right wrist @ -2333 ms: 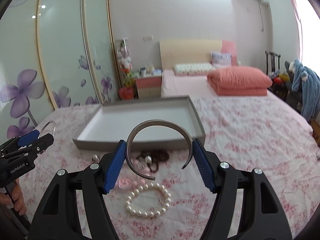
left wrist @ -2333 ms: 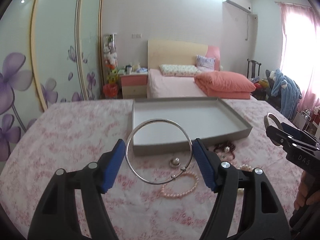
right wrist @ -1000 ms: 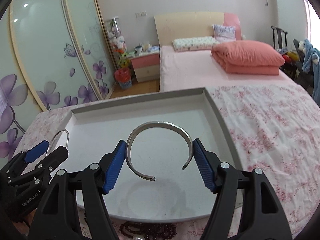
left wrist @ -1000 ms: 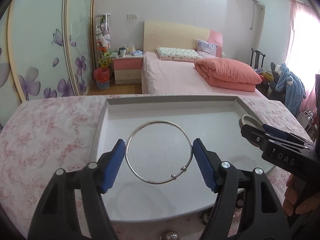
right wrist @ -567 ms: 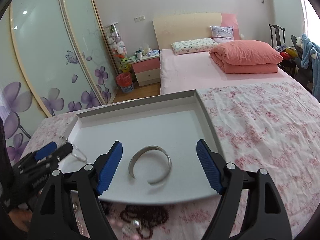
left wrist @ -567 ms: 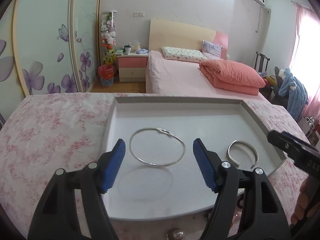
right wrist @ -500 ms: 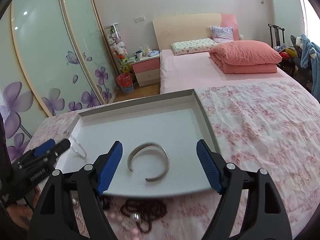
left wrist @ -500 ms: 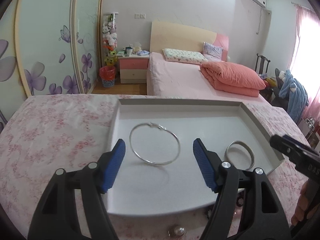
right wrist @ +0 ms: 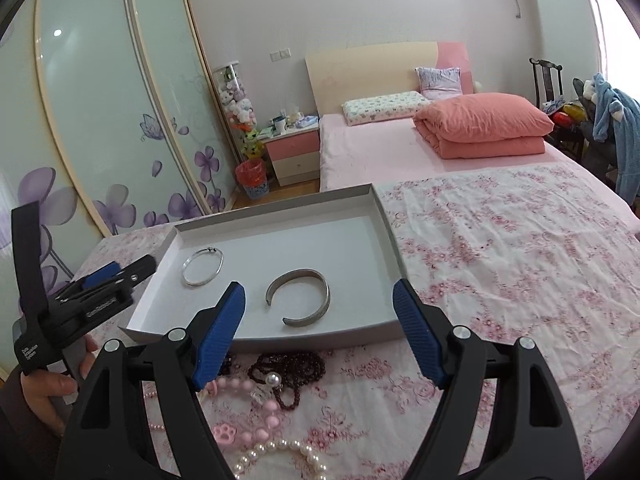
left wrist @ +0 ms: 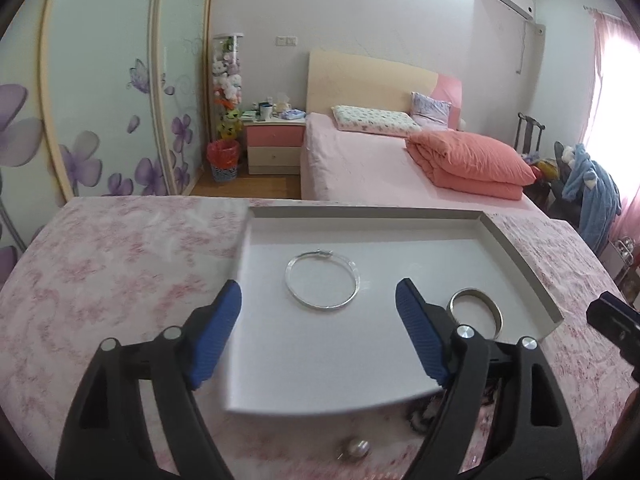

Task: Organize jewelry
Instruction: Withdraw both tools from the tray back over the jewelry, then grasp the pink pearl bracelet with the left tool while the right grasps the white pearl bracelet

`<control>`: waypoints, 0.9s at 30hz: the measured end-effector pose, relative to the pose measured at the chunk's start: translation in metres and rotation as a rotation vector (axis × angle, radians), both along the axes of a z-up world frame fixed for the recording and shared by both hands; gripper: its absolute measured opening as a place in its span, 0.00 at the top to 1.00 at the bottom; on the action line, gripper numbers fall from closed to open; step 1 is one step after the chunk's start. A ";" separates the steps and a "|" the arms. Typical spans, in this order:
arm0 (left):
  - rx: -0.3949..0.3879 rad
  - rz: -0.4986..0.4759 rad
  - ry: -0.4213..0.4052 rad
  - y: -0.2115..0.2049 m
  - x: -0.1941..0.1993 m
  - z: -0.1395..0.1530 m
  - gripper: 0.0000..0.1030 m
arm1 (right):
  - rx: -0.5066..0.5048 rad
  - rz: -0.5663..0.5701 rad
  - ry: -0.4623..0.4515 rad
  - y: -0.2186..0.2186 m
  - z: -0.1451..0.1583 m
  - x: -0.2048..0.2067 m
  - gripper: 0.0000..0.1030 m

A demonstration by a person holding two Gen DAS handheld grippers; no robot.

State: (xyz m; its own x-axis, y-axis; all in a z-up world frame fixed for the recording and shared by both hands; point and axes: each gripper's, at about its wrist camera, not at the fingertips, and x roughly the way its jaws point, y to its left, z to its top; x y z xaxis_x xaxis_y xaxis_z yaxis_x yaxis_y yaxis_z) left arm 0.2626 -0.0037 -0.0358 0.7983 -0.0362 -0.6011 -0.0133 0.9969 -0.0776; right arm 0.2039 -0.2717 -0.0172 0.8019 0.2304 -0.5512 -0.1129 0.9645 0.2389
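A thin silver bangle (left wrist: 322, 281) and a wide open silver cuff (left wrist: 476, 307) lie flat in a shallow grey tray (left wrist: 360, 213) on the floral tablecloth. In the right wrist view the bangle (right wrist: 202, 267) is at the tray's left and the cuff (right wrist: 299, 298) is near its front. My left gripper (left wrist: 319, 332) is open and empty, held back over the tray's near edge. My right gripper (right wrist: 319, 332) is open and empty, above the tray's front wall. A dark bead bracelet (right wrist: 288, 366), pink bead bracelet (right wrist: 240, 432) and pearl bracelet (right wrist: 276, 460) lie in front of the tray.
A loose pearl (left wrist: 357, 448) lies on the cloth before the tray. The left gripper also shows in the right wrist view (right wrist: 120, 270), beside the tray's left wall. A bed (right wrist: 440, 140) and nightstand (right wrist: 294, 156) stand beyond the table.
Both grippers opened and let go of the bangle and the cuff, which now lie in the tray. Both grippers have since pulled back toward me.
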 end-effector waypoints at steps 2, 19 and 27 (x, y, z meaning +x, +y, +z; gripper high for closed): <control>-0.001 0.013 0.005 0.008 -0.012 0.002 0.24 | -0.002 0.005 -0.001 -0.002 -0.001 -0.006 0.26; 0.038 -0.017 0.098 0.033 -0.123 -0.028 0.21 | -0.103 0.073 0.196 0.005 -0.063 -0.068 0.49; 0.084 -0.086 0.132 0.010 -0.123 -0.038 0.21 | -0.222 0.094 0.235 0.025 -0.078 -0.071 0.57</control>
